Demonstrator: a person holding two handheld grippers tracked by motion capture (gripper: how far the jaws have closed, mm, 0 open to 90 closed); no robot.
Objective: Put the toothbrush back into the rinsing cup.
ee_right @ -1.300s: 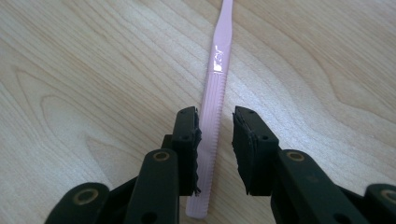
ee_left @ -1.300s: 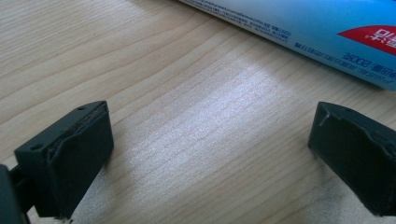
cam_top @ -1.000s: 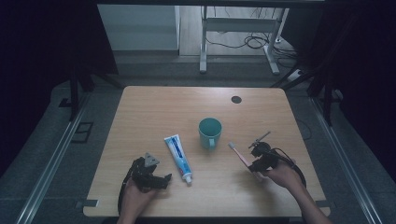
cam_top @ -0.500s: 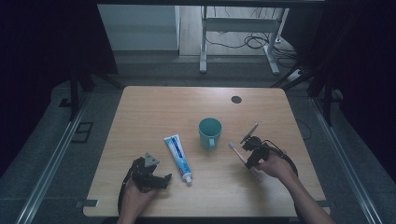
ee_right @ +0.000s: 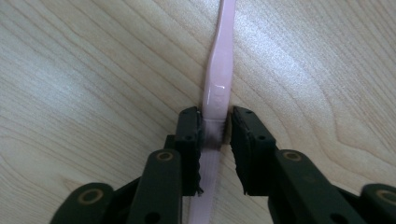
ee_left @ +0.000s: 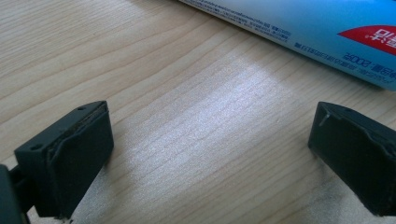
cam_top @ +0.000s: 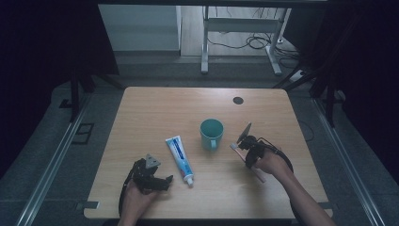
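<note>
A pink toothbrush (cam_top: 259, 175) lies flat on the wooden table (cam_top: 155, 108), right of a teal cup (cam_top: 211, 133). My right gripper (cam_top: 248, 157) reaches down over it. In the right gripper view the handle (ee_right: 218, 79) runs between the two jaws of my right gripper (ee_right: 216, 116). They have just been closing; the left pad touches the handle and a thin gap shows at the right pad. A blue-and-white toothpaste tube (cam_top: 179, 153) lies left of the cup. My left gripper (cam_top: 164, 181) rests open beside its cap end, with only bare wood between the jaws (ee_left: 210, 135) and the tube (ee_left: 317, 28) just beyond.
A small dark round disc (cam_top: 238, 100) sits near the table's far right corner. A desk frame and cables (cam_top: 244, 42) stand on the floor beyond the table. Dark rails run along both sides.
My right hand has moved left toward the cup and come over the toothbrush, with its jaws narrower around the handle. The left hand, tube and cup have stayed put.
</note>
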